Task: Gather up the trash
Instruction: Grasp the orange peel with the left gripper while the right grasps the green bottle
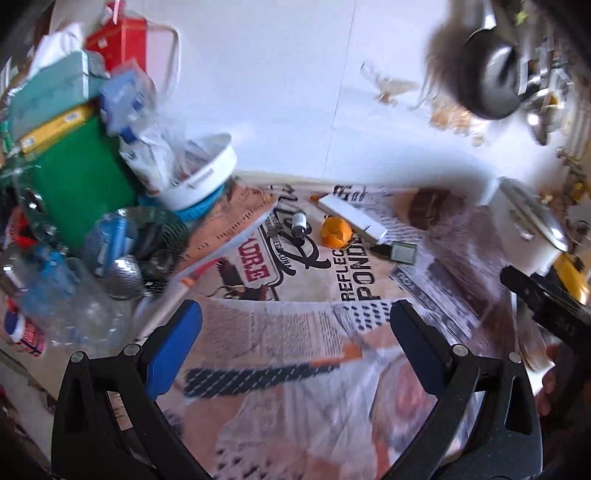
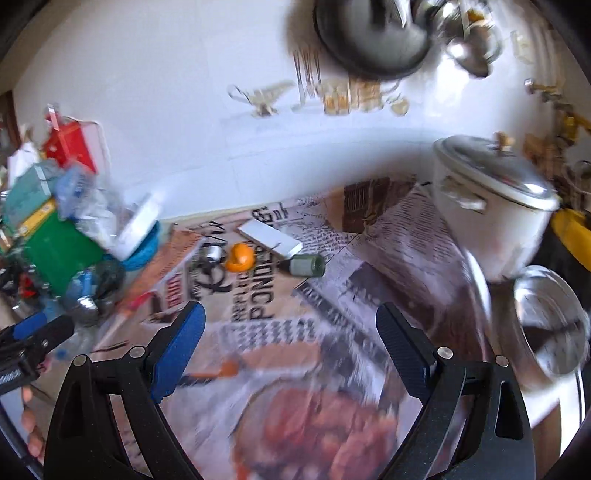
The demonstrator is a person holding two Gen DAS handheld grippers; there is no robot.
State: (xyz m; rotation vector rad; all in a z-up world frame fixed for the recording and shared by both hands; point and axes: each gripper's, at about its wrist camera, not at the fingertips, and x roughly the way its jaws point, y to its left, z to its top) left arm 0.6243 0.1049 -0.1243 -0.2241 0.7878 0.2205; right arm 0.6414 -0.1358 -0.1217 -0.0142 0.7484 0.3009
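Observation:
Small trash lies on newspaper point(image 1: 295, 332) spread over the counter: an orange peel point(image 1: 335, 232), a white flat box point(image 1: 352, 217), a small green glass bottle point(image 1: 400, 252) and a small dark vial with a white label point(image 1: 298, 223). The right wrist view shows the peel point(image 2: 241, 257), the box point(image 2: 269, 237), the bottle point(image 2: 304, 266) and the vial point(image 2: 212, 253). My left gripper point(image 1: 295, 321) is open and empty above the newspaper, short of the trash. My right gripper point(image 2: 290, 325) is open and empty, also short of it. The left gripper shows at the left edge point(image 2: 35, 332).
A white bin point(image 1: 201, 177) stuffed with plastic wrappers, a green box point(image 1: 79, 184), a red container point(image 1: 122, 40) and plastic bottles point(image 1: 70, 306) crowd the left. A white lidded pot point(image 2: 491, 206) and a steel lid point(image 2: 554, 321) stand at the right. Dark pans point(image 2: 369, 33) hang on the tiled wall.

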